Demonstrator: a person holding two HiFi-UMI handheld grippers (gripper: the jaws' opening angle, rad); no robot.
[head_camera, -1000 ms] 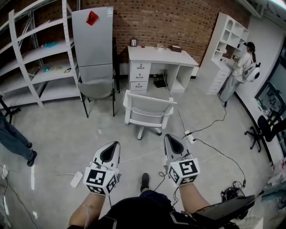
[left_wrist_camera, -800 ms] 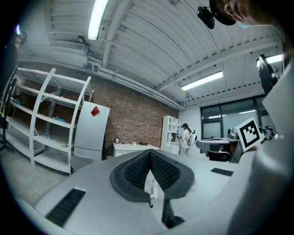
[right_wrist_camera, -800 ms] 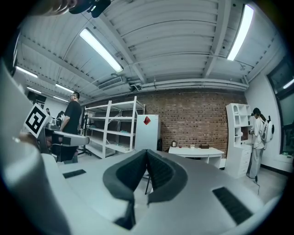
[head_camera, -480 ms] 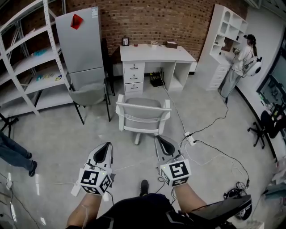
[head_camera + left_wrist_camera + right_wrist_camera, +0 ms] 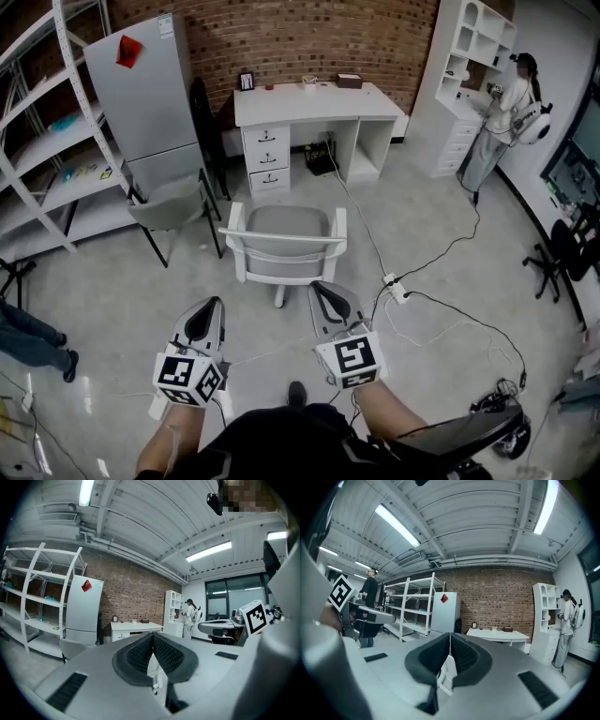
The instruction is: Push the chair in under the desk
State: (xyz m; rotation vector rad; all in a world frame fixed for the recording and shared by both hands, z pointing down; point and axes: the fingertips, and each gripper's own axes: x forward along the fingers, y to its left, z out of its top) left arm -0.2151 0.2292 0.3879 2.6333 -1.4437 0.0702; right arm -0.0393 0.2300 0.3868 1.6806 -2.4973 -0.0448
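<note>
A white chair (image 5: 281, 246) stands on the floor with its back towards me, a short way in front of the white desk (image 5: 309, 101) at the brick wall. The desk's knee space is open to the right of its drawers. My left gripper (image 5: 213, 304) is shut and empty, just short of the chair's left rear. My right gripper (image 5: 320, 287) is shut too, close behind the chair's back rail, with no clear contact. In the left gripper view the shut jaws of the left gripper (image 5: 152, 637) cover most of the chair (image 5: 153, 668). In the right gripper view the right gripper (image 5: 450, 644) points at the desk (image 5: 497, 633).
A grey chair (image 5: 173, 208) and a tall grey cabinet (image 5: 141, 94) stand left of the desk, with white shelving (image 5: 42, 141) beyond. A power strip (image 5: 395, 289) and cables lie on the floor at the right. A person (image 5: 502, 103) stands at the white bookcase (image 5: 464, 56).
Both grippers have moved forward together towards the chair, staying shut. The chair and desk now sit closer and lower in the head view.
</note>
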